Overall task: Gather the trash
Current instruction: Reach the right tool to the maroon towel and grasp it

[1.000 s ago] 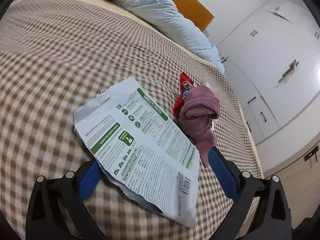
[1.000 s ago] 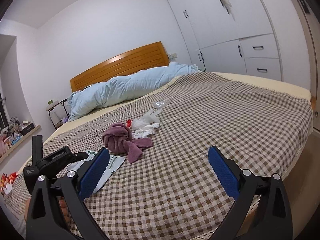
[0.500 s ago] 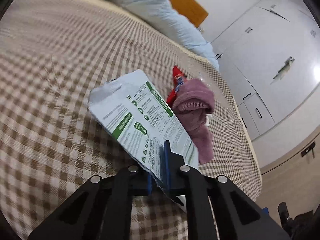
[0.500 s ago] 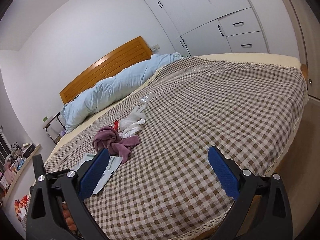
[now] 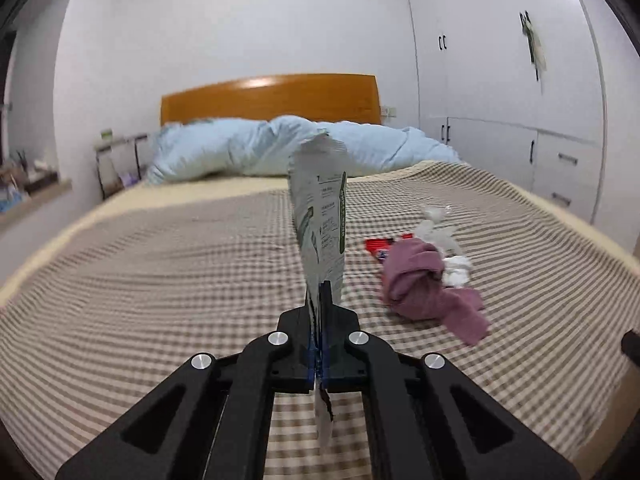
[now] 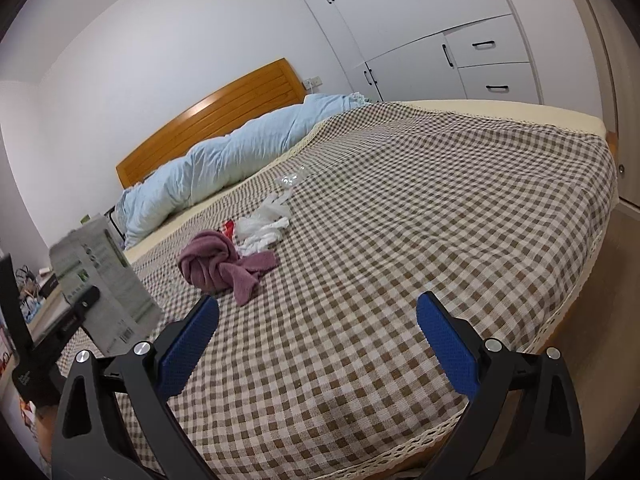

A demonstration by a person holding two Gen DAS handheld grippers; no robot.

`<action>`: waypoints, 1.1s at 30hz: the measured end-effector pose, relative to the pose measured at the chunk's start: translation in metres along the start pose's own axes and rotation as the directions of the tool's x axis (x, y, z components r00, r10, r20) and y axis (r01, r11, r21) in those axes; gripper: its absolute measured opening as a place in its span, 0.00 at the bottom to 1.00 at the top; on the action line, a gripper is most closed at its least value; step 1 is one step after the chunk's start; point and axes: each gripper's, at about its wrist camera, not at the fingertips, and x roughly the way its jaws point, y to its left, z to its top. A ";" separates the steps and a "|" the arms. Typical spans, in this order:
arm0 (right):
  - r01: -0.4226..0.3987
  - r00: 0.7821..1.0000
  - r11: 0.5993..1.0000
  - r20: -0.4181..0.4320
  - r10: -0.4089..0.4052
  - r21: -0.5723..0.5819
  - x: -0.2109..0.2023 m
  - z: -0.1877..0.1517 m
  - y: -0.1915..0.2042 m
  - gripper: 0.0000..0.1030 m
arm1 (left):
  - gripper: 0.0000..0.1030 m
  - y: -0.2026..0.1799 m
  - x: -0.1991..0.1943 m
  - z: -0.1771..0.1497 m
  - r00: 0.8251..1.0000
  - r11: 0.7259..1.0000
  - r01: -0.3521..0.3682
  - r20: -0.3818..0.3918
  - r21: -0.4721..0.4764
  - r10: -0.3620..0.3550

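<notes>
Packaging, a torn white-and-green food bag (image 5: 322, 216), is clamped edge-on between the closed jaws of the left gripper (image 5: 320, 304) at the centre of the left wrist view, and is held upright, clear of the checked bedspread (image 5: 160, 280). In the right wrist view the same bag (image 6: 106, 280) is seen at the left edge of the frame, lifted above the bed. The right gripper (image 6: 316, 344) is seen at the bottom of its own view with its blue pads wide apart, and nothing is held between them. Right of centre in the left wrist view, a mauve cloth (image 5: 424, 284) is bunched on the bedspread, with a red wrapper (image 5: 378, 246) just beyond it and crumpled white tissue (image 5: 448, 252) touching its far side. A pale blue duvet (image 5: 280, 148) is heaped against the wooden headboard (image 5: 272, 98) at the top centre.
</notes>
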 end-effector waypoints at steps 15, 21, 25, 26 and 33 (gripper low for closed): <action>0.026 0.999 0.984 -0.022 -0.030 -0.176 0.019 -0.017 0.039 0.92 | 0.00 0.023 -0.002 -0.005 0.999 0.999 0.026 -0.034 -0.032 -0.027; 0.031 1.000 0.924 0.014 -0.028 -0.381 0.040 -0.010 0.094 0.92 | 0.00 0.035 -0.004 0.003 1.000 0.998 0.021 -0.003 -0.055 -0.021; 0.036 0.999 0.898 0.013 -0.033 -0.438 0.070 -0.005 0.134 0.92 | 0.00 0.046 -0.001 0.008 1.000 0.997 0.006 0.009 -0.082 -0.005; 0.042 0.999 0.894 0.017 -0.039 -0.446 0.076 -0.005 0.141 0.92 | 0.00 0.049 0.000 0.009 1.000 0.996 0.006 0.006 -0.091 -0.005; 0.110 0.994 0.867 0.037 -0.106 -0.486 0.129 -0.002 0.190 0.92 | 0.00 0.065 0.021 0.012 1.000 0.991 -0.020 -0.025 -0.133 0.016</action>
